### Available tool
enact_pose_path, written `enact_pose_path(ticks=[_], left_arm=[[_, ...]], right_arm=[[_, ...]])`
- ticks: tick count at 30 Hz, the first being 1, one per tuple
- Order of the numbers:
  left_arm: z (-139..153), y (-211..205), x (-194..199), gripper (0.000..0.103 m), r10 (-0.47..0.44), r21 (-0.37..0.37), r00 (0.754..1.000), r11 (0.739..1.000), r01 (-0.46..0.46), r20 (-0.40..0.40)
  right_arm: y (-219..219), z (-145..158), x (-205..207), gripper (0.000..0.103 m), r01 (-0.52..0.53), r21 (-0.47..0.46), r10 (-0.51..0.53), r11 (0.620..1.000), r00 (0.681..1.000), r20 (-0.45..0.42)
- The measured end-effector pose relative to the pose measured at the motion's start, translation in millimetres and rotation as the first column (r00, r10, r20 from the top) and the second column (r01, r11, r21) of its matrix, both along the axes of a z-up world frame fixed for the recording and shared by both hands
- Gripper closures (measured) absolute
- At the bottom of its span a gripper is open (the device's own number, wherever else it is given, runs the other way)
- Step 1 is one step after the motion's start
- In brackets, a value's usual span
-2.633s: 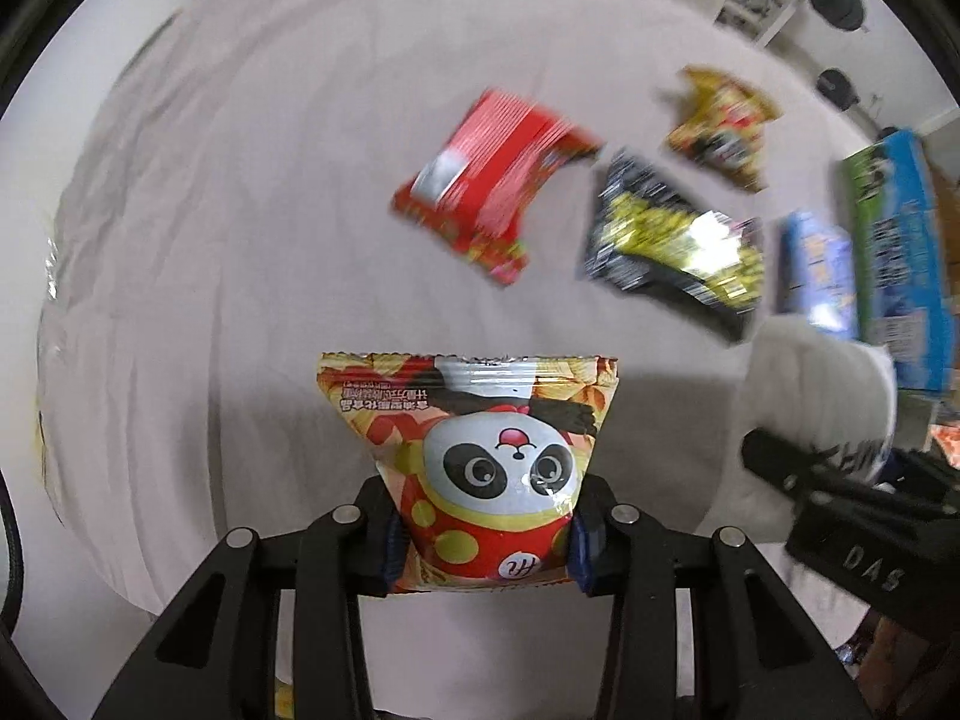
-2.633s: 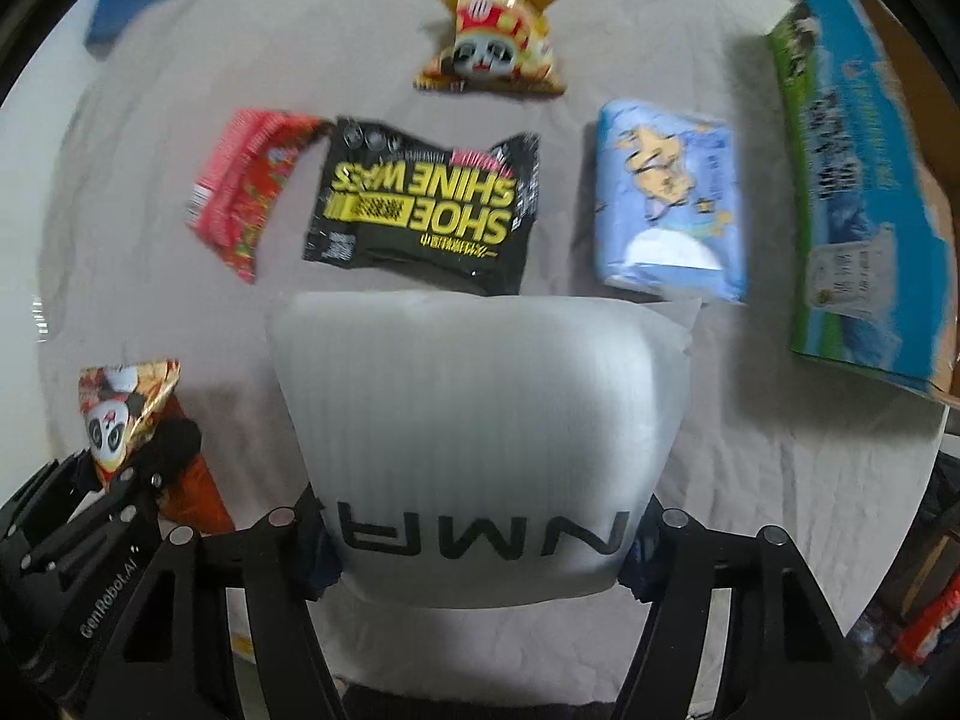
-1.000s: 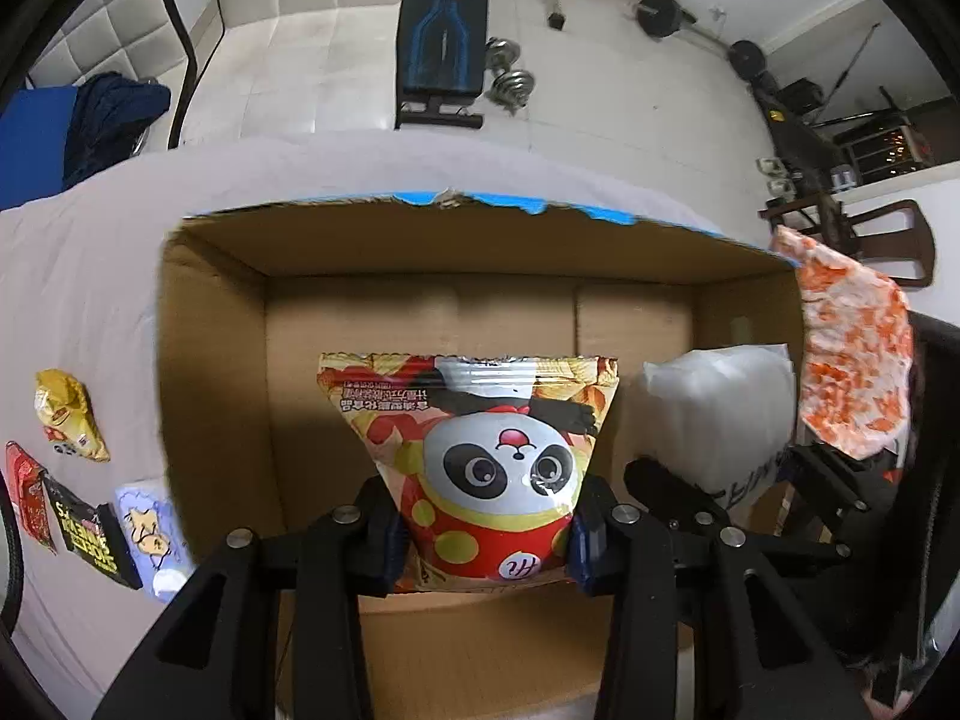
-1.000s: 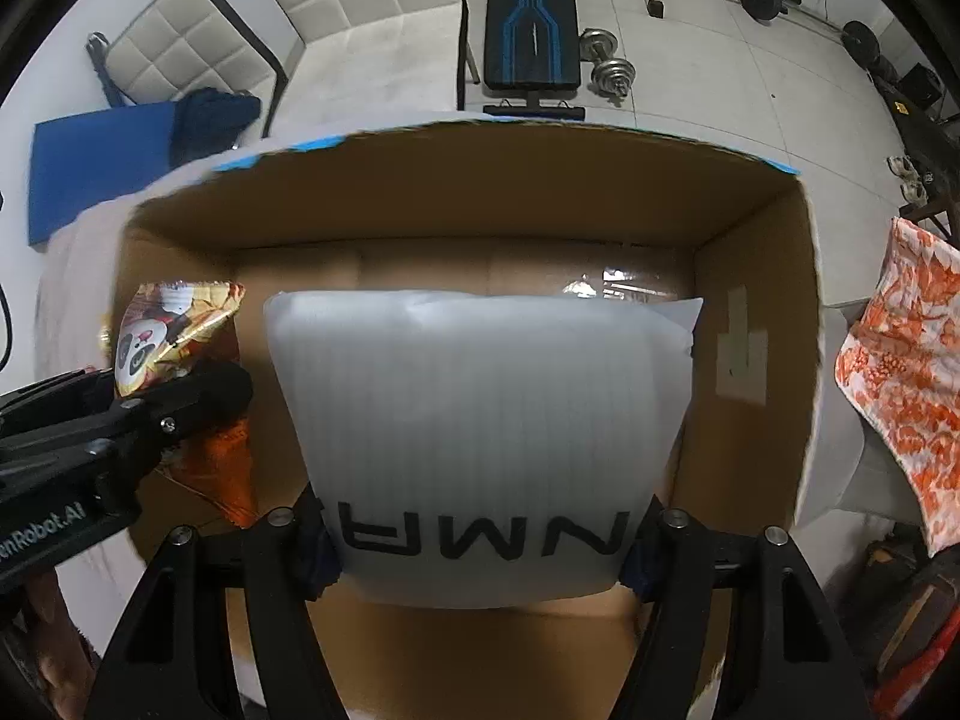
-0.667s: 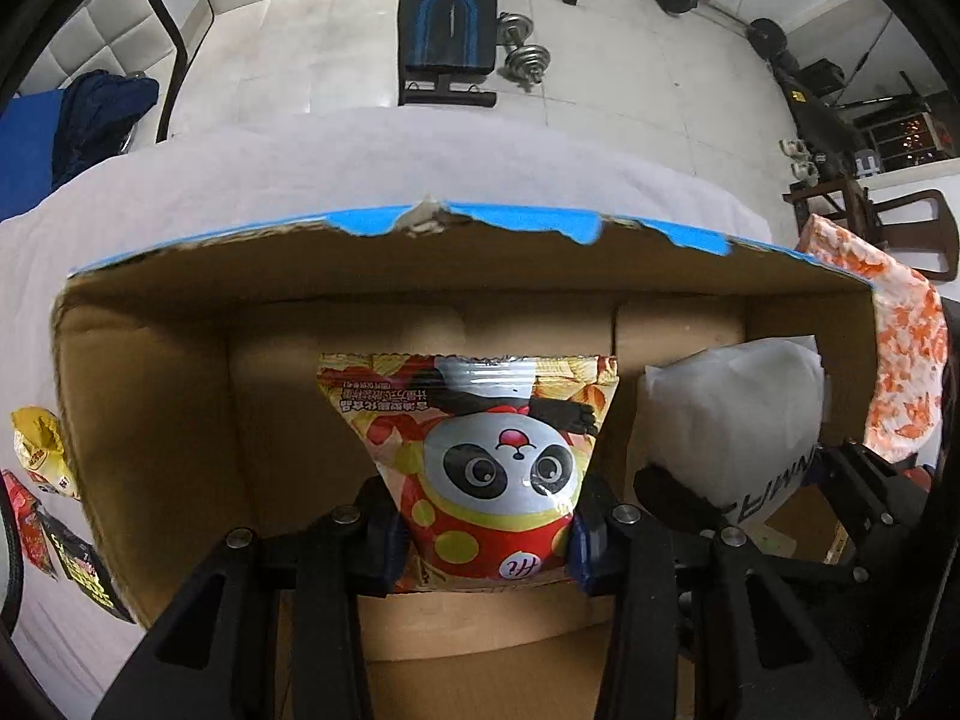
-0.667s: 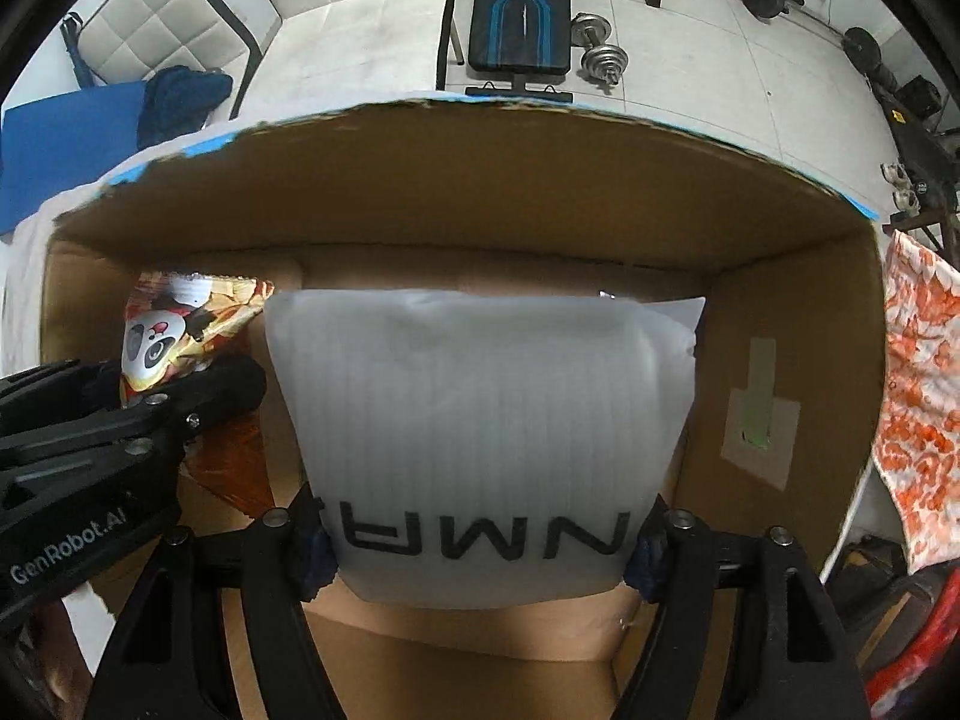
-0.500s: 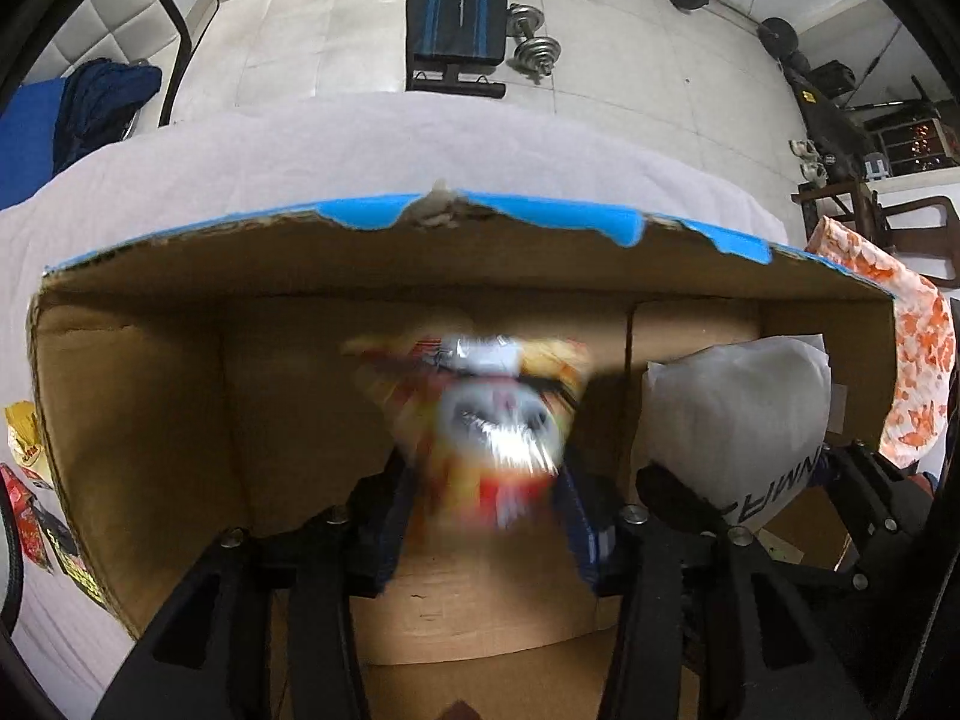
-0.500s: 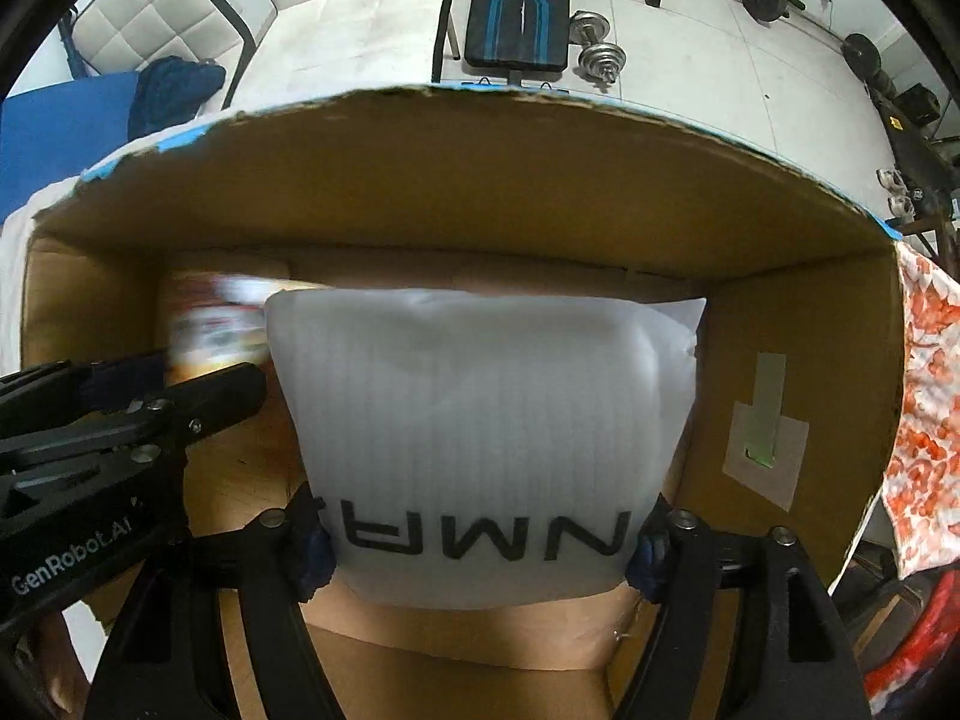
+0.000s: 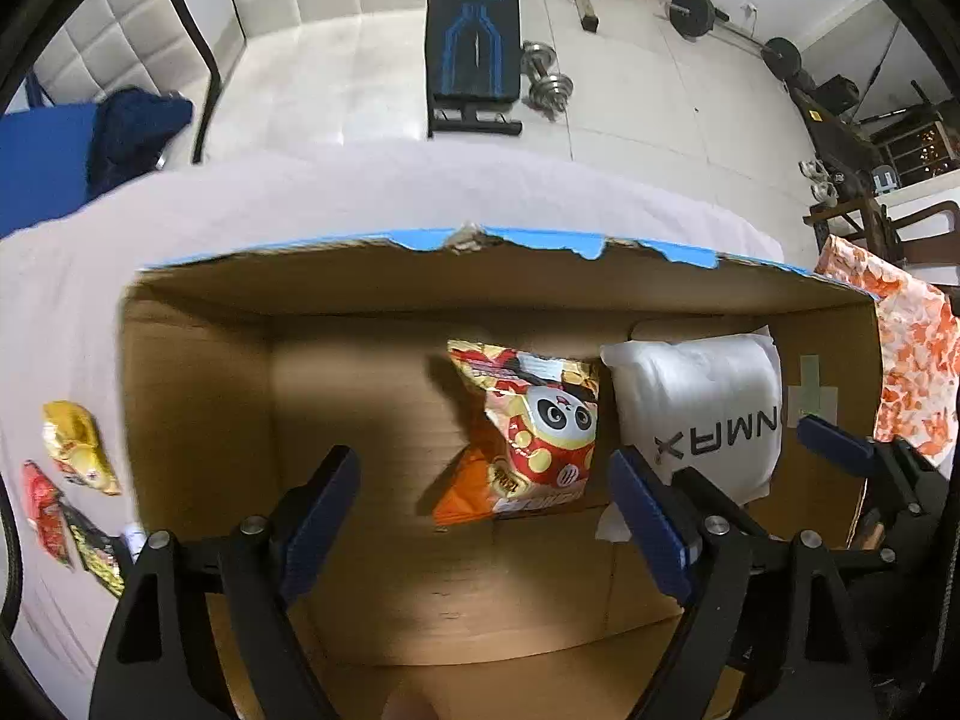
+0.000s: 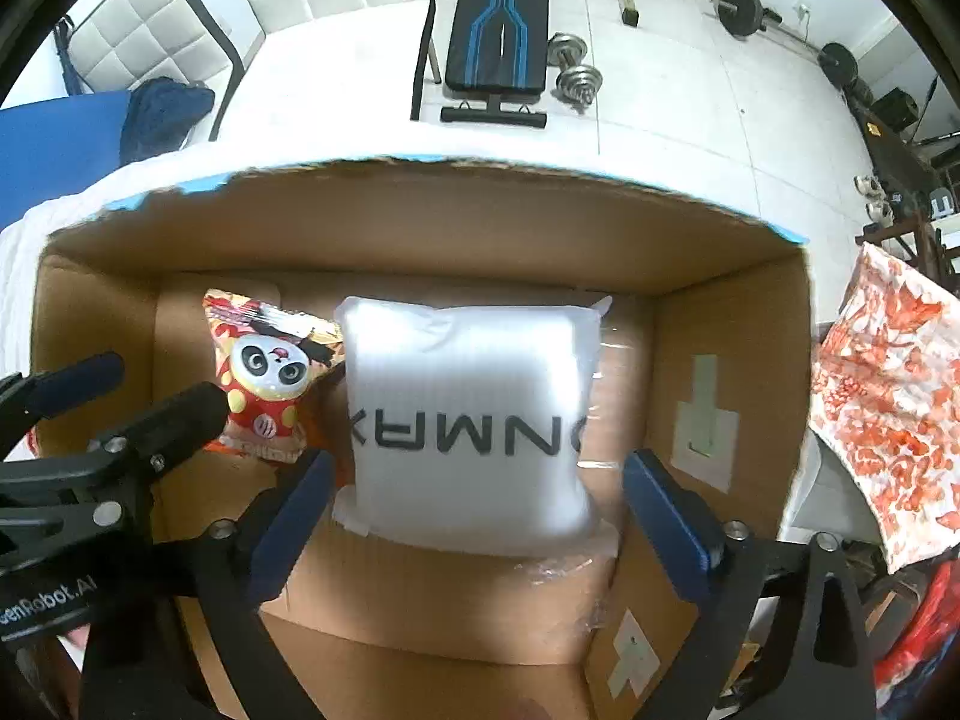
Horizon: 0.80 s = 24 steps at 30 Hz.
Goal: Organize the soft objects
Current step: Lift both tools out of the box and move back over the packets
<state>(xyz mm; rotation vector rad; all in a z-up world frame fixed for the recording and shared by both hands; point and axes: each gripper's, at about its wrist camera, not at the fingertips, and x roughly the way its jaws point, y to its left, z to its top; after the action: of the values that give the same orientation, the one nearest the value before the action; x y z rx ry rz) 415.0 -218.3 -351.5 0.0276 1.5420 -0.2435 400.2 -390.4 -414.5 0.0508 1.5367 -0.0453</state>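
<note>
A panda snack bag (image 9: 534, 426) lies inside the open cardboard box (image 9: 192, 396), free of my left gripper (image 9: 480, 480), which is open and empty above the box. Next to it lies a white air pillow (image 9: 696, 414) printed with black letters. In the right wrist view the pillow (image 10: 474, 420) rests in the box (image 10: 732, 324) beside the panda bag (image 10: 264, 372). My right gripper (image 10: 474, 492) is open and empty just in front of the pillow. The left gripper's fingers (image 10: 162, 420) show at the left of that view.
Several snack packets (image 9: 72, 480) lie on the white cloth (image 9: 360, 192) left of the box. An orange-patterned cloth (image 10: 882, 396) hangs at the right. A weight bench (image 9: 474, 36) and dumbbells stand on the floor beyond the table.
Both grippers opened. The panda bag and the white pillow dropped out of the jaws into the box. Both grippers pulled back a little from the box.
</note>
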Motion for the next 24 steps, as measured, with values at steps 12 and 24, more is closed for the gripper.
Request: enact_pose_path(ticks=[12, 24], left_arm=[[58.3, 22.3, -44.2, 0.005, 0.012, 0.020, 0.976, 1.000, -0.017, 0.218], [133.9, 22.9, -117.6, 0.005, -0.021, 0.017, 0.928, 1.000, 0.015, 0.371]], right_arm=[[9.4, 49.9, -66.8, 0.000, 0.039, -0.002, -0.038, 0.999, 0.993, 0.112], [18.5, 132.8, -154.0, 0.000, 0.072, 0.019, -0.074, 0.997, 0.965, 0.252]])
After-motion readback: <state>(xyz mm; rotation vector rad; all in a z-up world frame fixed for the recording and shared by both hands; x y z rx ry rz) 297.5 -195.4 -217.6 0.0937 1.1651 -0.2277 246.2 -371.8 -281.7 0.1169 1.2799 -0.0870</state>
